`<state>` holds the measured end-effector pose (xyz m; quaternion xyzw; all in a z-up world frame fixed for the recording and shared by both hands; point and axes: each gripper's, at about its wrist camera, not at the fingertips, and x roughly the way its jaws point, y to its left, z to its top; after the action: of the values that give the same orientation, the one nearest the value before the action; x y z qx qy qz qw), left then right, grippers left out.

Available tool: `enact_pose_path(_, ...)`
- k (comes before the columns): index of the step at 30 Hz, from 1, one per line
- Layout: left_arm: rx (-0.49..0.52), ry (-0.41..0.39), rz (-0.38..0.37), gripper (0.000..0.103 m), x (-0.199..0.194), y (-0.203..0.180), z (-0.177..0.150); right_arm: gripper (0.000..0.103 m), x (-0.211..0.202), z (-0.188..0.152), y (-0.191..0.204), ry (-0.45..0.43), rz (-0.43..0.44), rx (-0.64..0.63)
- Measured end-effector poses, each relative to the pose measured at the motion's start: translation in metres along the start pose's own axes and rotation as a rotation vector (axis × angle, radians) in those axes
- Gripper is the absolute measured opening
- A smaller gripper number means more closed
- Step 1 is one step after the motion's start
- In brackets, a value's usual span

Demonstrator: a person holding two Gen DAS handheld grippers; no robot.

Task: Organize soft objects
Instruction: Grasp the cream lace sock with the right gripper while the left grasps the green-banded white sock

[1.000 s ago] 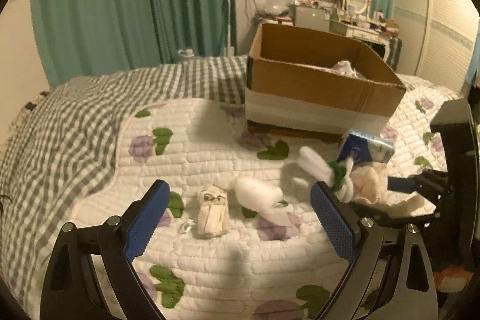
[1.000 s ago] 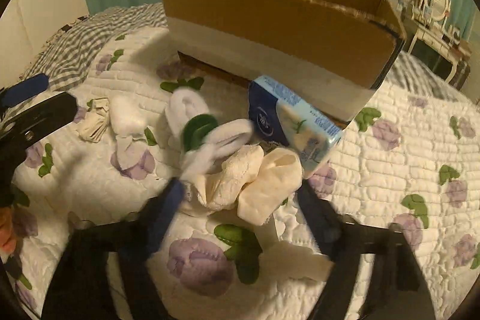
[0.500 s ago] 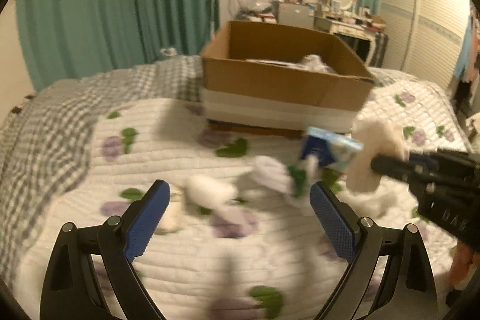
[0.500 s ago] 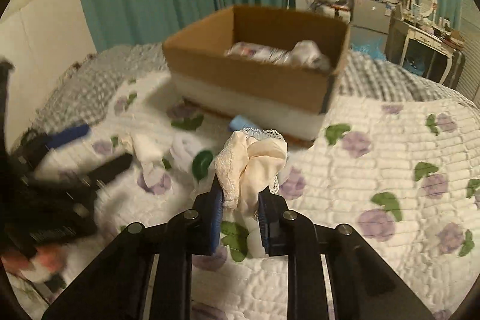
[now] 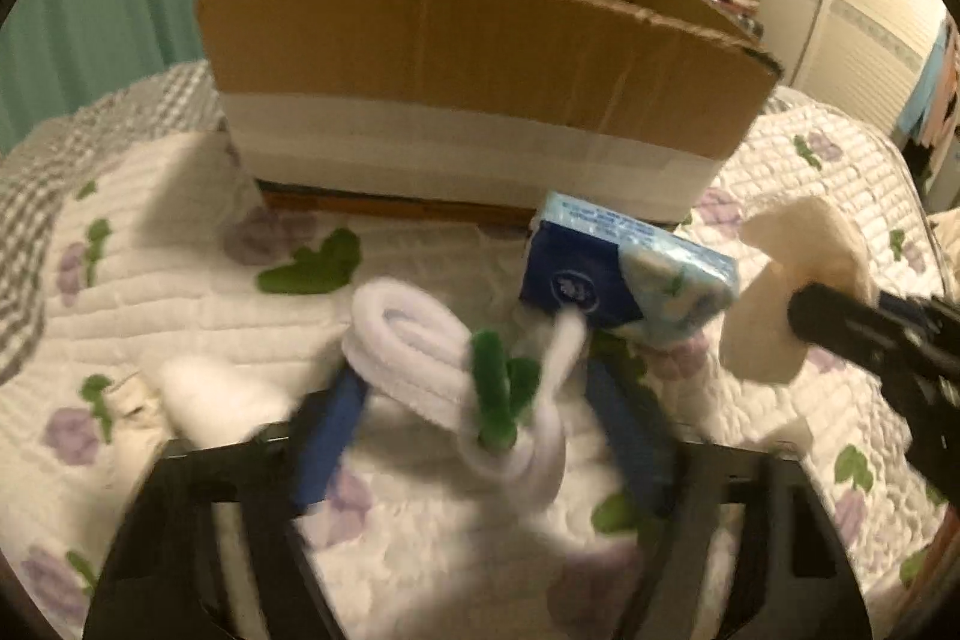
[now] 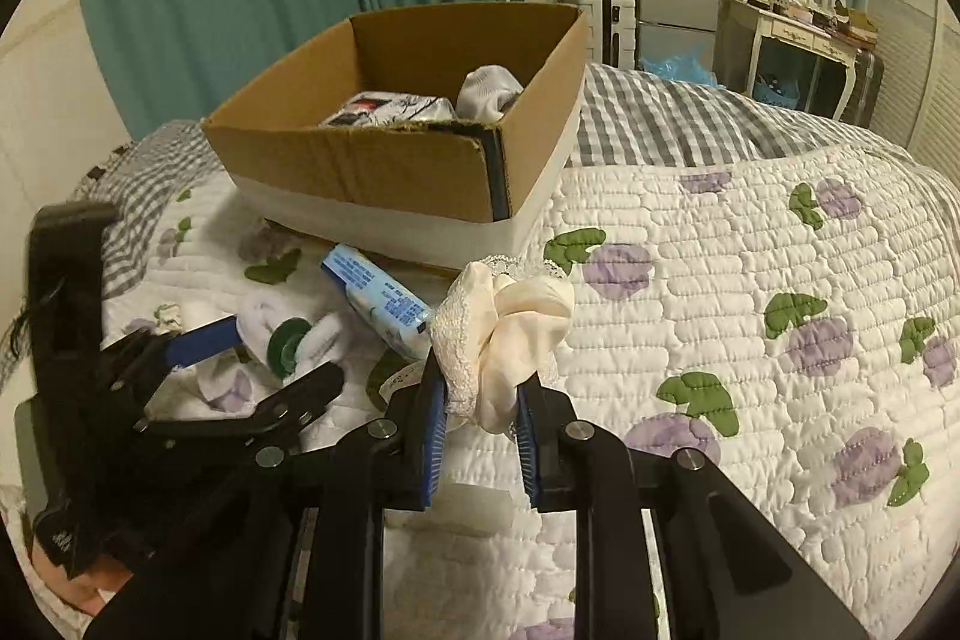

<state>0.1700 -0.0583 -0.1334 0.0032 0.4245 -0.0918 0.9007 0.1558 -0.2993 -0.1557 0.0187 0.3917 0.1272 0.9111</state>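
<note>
Right gripper (image 6: 480,424) clamps cream cloth (image 6: 510,334).

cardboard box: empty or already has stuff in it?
Not empty. The right wrist view looks into the open cardboard box: a patterned packet and a whitish sock bundle lie against its far side.

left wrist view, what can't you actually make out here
- Left gripper: motion blur hides whether its closing pads press the white socks.
- Cardboard box: its near wall hides the contents.
- Small white item left of the socks: too smeared to identify.
- Right gripper: cut off by the right edge, holding cream cloth.
</note>
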Motion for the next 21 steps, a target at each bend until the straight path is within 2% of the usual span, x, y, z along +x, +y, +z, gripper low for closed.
enact_pose_path(3, -0.023, 0.046, -0.014, 0.04, 0.015, 0.004, 0.002, 0.02, 0.004, -0.001, 0.001, 0.011, -0.01, -0.008)
enact_pose_path(5, -0.038, 0.049, -0.029, 0.037, 0.015, 0.008, -0.001, 0.02, 0.006, -0.002, -0.001, 0.015, -0.009, -0.008)
enact_pose_path(14, -0.04, -0.023, -0.046, 0.035, -0.024, 0.014, -0.006, 0.02, -0.006, -0.003, 0.002, -0.01, 0.002, -0.004)
enact_pose_path(21, -0.006, -0.101, -0.025, 0.035, -0.08, 0.011, -0.008, 0.02, -0.054, 0.001, 0.017, -0.082, 0.022, -0.017)
